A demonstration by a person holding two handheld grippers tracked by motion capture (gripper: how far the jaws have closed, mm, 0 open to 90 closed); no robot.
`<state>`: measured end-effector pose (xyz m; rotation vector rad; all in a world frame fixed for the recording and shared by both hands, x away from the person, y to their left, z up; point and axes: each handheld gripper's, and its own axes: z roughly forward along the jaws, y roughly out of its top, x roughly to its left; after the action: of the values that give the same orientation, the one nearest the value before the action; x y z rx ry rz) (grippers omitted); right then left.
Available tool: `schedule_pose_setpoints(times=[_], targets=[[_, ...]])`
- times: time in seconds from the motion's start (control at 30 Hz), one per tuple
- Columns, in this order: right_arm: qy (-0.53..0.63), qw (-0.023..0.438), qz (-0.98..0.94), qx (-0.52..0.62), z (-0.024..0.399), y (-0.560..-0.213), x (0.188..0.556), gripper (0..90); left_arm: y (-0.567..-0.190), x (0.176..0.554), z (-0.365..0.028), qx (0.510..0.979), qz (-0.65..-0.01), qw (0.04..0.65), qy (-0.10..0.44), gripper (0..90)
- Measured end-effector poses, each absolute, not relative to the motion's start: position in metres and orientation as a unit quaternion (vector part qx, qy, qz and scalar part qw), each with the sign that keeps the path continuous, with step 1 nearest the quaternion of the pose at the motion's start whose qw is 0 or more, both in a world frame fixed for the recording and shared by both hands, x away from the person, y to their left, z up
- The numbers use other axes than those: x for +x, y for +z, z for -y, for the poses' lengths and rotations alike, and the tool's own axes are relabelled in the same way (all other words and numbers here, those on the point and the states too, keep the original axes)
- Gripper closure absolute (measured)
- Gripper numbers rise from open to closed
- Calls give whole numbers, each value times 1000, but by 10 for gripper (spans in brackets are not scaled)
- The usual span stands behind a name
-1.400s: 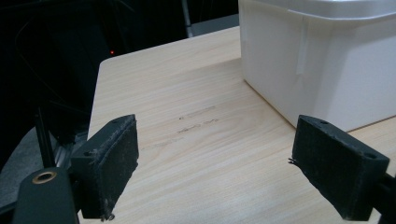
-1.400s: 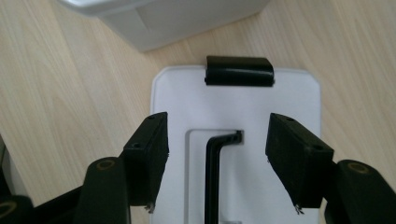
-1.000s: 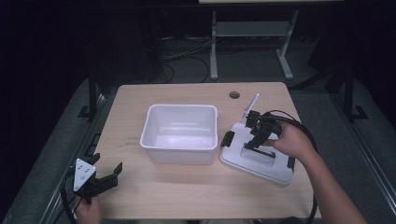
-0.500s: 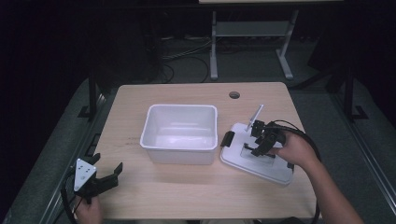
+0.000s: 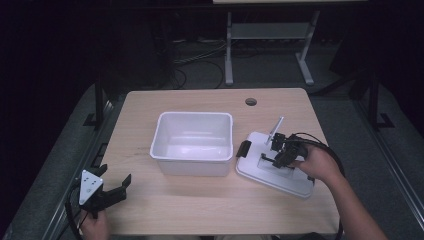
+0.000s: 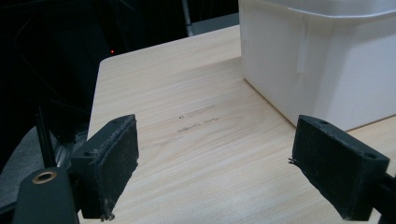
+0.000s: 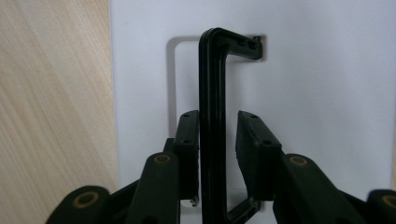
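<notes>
Over the white lid [image 5: 272, 172], the right hand-held gripper [image 7: 218, 154] straddles its handle [image 7: 212, 116].

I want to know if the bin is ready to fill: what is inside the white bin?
The white bin looks empty in the high view: bare white floor and walls. Its near wall hides a strip of floor behind it. Its lid lies on the table beside it.

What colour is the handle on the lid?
Black handle on a white lid, clearest in the right gripper view.
</notes>
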<state>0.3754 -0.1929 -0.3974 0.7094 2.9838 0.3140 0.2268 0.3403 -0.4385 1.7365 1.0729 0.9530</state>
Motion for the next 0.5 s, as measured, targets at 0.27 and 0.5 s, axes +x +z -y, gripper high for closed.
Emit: schedule_pose_setpoints(times=[0.27,0.5], targets=[[106,35,-966,235,196,-392,378,768,-438,227,-340,696,-430,430,382,140],[98,41,-966,237,197,-387,383,795,-439,227,-341,696,-430,431,381,140]])
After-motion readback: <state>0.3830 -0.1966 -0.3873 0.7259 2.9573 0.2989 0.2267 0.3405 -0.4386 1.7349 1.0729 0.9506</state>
